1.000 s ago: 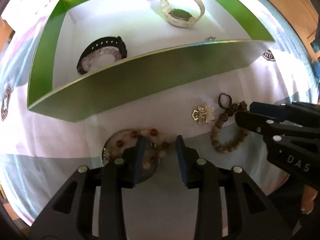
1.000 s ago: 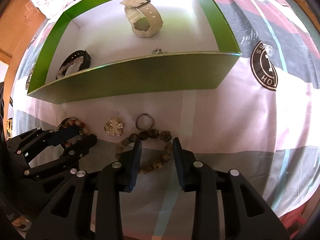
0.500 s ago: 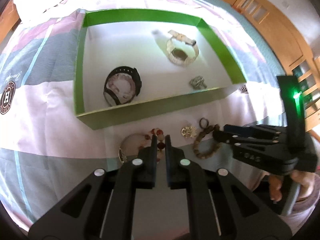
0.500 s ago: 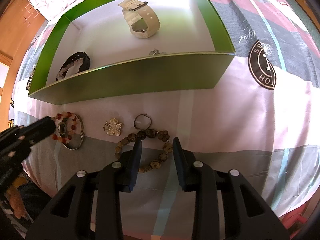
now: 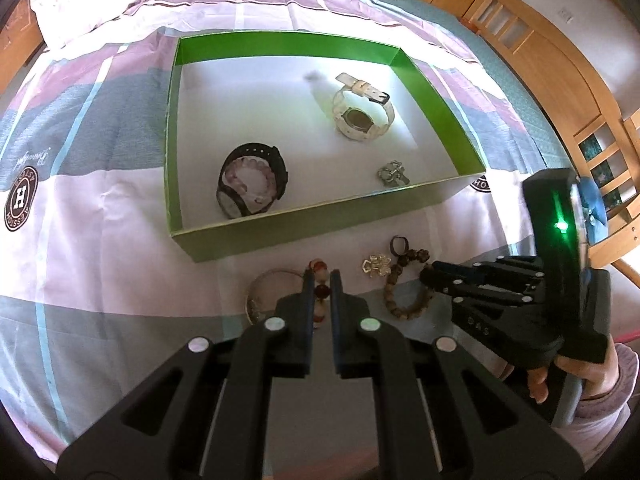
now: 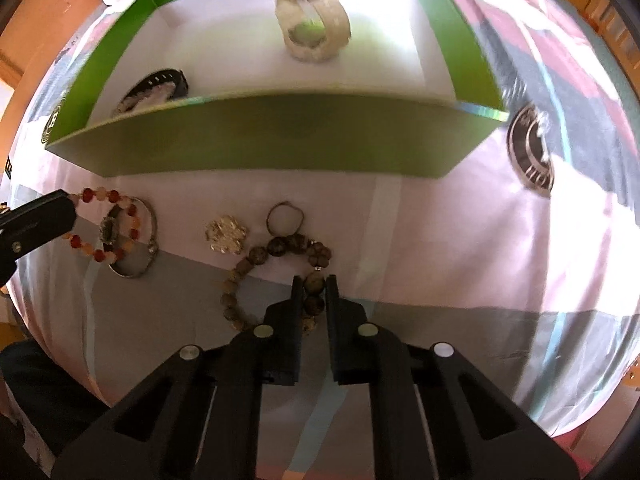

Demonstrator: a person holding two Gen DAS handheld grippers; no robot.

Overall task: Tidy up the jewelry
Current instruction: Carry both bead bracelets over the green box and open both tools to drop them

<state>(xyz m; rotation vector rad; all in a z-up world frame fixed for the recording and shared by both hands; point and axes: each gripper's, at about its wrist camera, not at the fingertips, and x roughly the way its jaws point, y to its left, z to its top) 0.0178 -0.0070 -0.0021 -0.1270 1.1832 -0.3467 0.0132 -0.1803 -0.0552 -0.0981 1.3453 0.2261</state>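
Both clamped on beads: left hand-held gripper (image 5: pixel 320 280) on the red bead bracelet (image 6: pixel 105 227) overlying a bangle (image 6: pixel 140 240), right hand-held gripper (image 6: pixel 313 286) on the brown bead bracelet (image 6: pixel 276 276), box (image 5: pixel 320 216) ahead; risk dragging the bangle or snagging the ring (image 6: pixel 285 218).

Bright daylight washes out the white floor of the box (image 5: pixel 256 128), leaving glare around the watch (image 5: pixel 362 110) beyond the left tongs. The right wrist view is smeared with motion blur, worst at the box (image 6: pixel 280 136) ahead. Fisheye distortion bows both frames, darkening their corners.
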